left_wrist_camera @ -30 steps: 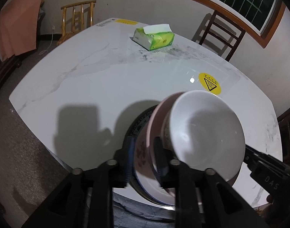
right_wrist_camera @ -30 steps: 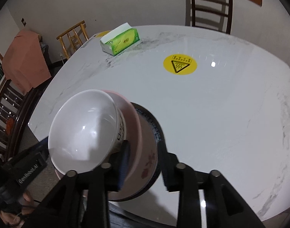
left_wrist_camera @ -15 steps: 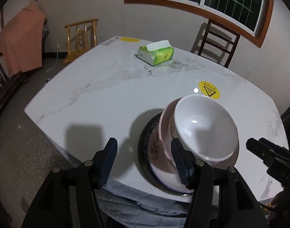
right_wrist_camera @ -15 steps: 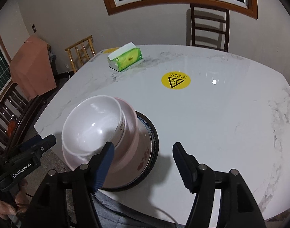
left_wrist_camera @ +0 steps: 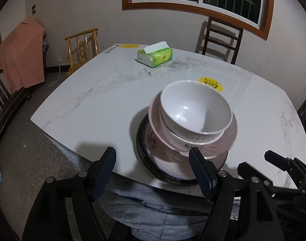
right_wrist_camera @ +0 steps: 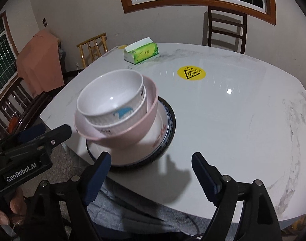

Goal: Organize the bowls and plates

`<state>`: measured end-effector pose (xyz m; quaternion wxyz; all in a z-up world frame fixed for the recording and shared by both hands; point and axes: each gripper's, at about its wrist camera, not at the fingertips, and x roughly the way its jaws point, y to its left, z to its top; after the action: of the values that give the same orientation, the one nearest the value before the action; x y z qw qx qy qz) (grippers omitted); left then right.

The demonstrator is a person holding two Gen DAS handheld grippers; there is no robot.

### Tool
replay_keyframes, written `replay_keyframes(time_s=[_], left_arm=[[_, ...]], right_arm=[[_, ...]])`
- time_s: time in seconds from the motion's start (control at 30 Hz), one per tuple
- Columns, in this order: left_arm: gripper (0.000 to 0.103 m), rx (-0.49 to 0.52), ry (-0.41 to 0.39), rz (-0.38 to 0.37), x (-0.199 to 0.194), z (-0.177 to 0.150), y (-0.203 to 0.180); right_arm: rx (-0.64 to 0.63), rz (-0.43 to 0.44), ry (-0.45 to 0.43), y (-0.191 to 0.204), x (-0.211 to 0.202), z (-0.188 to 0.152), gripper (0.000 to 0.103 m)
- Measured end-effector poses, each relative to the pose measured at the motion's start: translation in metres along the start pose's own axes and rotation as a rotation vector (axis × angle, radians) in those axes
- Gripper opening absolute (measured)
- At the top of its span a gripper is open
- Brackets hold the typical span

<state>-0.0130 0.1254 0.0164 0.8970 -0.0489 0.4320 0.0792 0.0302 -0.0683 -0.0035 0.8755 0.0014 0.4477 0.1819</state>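
A white bowl sits nested in a pink bowl, on a white plate with a dark rim, all stacked near the front edge of the marble table. The stack also shows in the right wrist view: white bowl, pink bowl, plate. My left gripper is open and empty, just in front of the stack. My right gripper is open and empty, in front of the plate's right side.
A green tissue box lies at the table's far side. A round yellow warning sticker is on the table centre. Chairs stand around the table, and a bamboo chair and an orange cloth are at left.
Both grippers have opened, let go of the stack's rims and pulled back toward the table's front edge. The stack stays on the table.
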Motion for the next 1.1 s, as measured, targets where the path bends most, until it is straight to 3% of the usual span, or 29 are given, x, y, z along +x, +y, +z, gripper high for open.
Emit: replay_keyframes(time_s=[1.1], left_arm=[[0.072, 0.036, 0.03, -0.02, 0.007, -0.005, -0.022]], right_arm=[[-0.011, 0.007, 0.02, 0.002, -0.001, -0.013, 0.085]])
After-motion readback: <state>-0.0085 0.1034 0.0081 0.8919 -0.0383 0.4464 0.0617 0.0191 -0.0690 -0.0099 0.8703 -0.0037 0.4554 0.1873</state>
